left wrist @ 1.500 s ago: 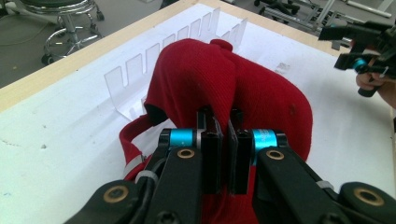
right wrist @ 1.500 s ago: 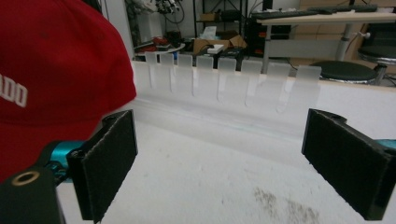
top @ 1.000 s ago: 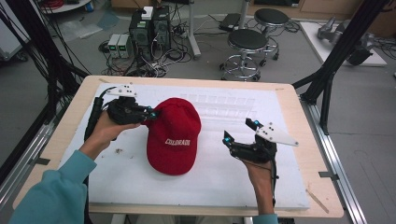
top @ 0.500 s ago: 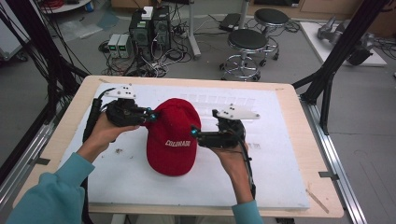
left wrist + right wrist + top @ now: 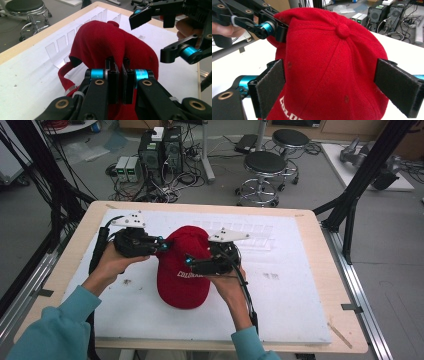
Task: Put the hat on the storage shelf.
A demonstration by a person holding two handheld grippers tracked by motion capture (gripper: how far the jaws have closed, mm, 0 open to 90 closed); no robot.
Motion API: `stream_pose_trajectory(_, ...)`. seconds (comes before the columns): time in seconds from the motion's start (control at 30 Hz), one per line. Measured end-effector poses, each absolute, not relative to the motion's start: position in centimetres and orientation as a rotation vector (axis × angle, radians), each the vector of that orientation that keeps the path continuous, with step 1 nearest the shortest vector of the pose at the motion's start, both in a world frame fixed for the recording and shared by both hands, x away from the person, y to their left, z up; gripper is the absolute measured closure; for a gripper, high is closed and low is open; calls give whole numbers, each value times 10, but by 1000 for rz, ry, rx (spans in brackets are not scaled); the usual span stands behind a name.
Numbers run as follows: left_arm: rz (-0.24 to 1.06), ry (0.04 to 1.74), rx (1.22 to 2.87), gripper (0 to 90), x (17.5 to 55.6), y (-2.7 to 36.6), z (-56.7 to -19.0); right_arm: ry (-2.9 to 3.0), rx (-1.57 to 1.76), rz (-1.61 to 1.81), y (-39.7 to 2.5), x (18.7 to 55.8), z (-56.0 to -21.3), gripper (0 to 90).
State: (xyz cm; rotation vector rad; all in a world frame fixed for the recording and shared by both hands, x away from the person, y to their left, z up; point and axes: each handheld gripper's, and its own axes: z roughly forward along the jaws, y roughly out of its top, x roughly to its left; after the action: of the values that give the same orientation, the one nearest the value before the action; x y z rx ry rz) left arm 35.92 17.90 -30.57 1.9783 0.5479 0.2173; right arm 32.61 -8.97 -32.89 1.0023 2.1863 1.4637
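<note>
The red baseball cap [image 5: 182, 267] lies near the middle of the white foam board [image 5: 290, 305], its long axis running from the brim at 6 o'clock to the strap at 12. The left gripper [image 5: 119, 75] has its jaws pinched tight on a fold of the cap's side at about 10 o'clock. The right gripper [image 5: 329, 90] comes in from 3 o'clock with jaws spread wide, straddling the crown without touching it, so I reckon it only needs to close.

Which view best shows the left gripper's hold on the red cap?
The left gripper view: the left gripper has its jaws nearly together, pinching a fold of the red cap. The high view shows that gripper at the cap's left edge, contact too small to judge. The right gripper view shows one of its jaws against the cap's far side.
</note>
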Motion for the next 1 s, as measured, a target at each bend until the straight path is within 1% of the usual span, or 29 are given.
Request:
stream_pose_trajectory(0.37, 208, 505, 1972, 862, 354, 175, -304, 2245, 1021, 1461, -80, 332, -335, 98)
stream_pose_trajectory(0.43, 210, 496, 1974, 861, 352, 174, -304, 2263, 1012, 1461, -79, 332, -335, 195)
stream_pose_trajectory(0.47, 210, 495, 1977, 861, 352, 174, -304, 2261, 1008, 1458, -78, 332, -335, 221)
stream_pose_trajectory(0.5, 207, 493, 1977, 862, 352, 174, -304, 2260, 1001, 1448, -78, 331, -334, 273)
stream_pose_trajectory(0.57, 204, 491, 1975, 862, 351, 174, -303, 2262, 994, 1450, -79, 330, -333, 338)
stream_pose_trajectory(0.73, 206, 470, 1984, 861, 349, 173, -303, 2284, 1005, 1473, -81, 331, -333, 490)
stream_pose_trajectory(0.77, 203, 468, 1987, 861, 349, 173, -303, 2287, 1014, 1475, -81, 330, -333, 502)
stream_pose_trajectory(0.9, 203, 467, 1987, 861, 349, 173, -303, 2302, 1006, 1483, -82, 330, -333, 597)
stream_pose_trajectory(1.0, 203, 463, 1992, 860, 349, 172, -304, 2322, 990, 1484, -83, 328, -332, 700)
